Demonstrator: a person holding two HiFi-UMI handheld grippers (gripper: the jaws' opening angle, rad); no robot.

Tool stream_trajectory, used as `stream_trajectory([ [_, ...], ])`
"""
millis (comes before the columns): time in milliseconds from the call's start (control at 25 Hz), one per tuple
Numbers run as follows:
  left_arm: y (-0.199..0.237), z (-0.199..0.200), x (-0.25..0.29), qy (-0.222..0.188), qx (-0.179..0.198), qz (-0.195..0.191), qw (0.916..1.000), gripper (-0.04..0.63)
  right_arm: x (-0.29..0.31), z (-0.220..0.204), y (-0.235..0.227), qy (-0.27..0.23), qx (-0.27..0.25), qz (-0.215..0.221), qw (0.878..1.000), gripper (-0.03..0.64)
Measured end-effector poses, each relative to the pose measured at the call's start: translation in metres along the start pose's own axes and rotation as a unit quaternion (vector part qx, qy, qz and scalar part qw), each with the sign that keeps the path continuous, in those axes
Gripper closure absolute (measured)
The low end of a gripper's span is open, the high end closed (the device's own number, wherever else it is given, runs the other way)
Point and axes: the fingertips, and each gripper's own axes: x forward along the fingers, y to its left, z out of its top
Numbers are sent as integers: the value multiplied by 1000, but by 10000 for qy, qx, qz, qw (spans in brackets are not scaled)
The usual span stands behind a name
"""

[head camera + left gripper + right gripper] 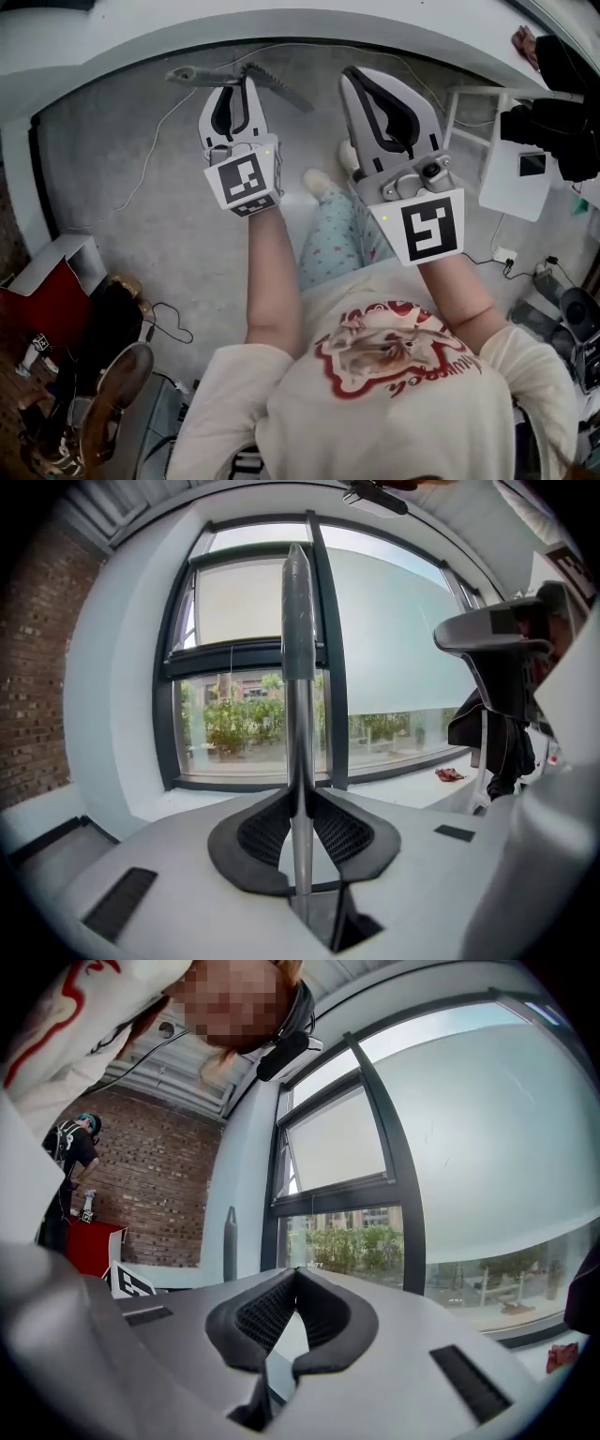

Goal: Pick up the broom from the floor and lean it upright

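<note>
Left gripper fingers pinch the slim grey metal broom handle; the right gripper view shows that handle at nine o'clock, its own fingers closed, empty.

**Broom upright in the left gripper**

The broom stood vertical: a slim silver pole topped by a darker grey, tapered grip that ended in a blunt point. The pads of the left gripper were pinched on the bare metal below that grip. The pole's lower end ran out of sight.
</note>
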Motion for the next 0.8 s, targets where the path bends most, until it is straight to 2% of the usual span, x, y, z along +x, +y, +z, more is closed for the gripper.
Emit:
stream_trajectory([
  [160,-6,21,16,-128,31,-148,9998,506,3,8,-2,-36,-94,-116,9999,592],
  [400,-13,16,50,-114,121,-185,9997,506,16,-4,-25,14,-146,-201,9997,592],
  [640,-10,-12,82,319,30,-85,9994,506,44,-10,-52,88,-71,-135,9998,592],
  [800,-16,-32,117,619,-12,-35,9981,506,69,-29,-76,229,55,-6,9997,592],
])
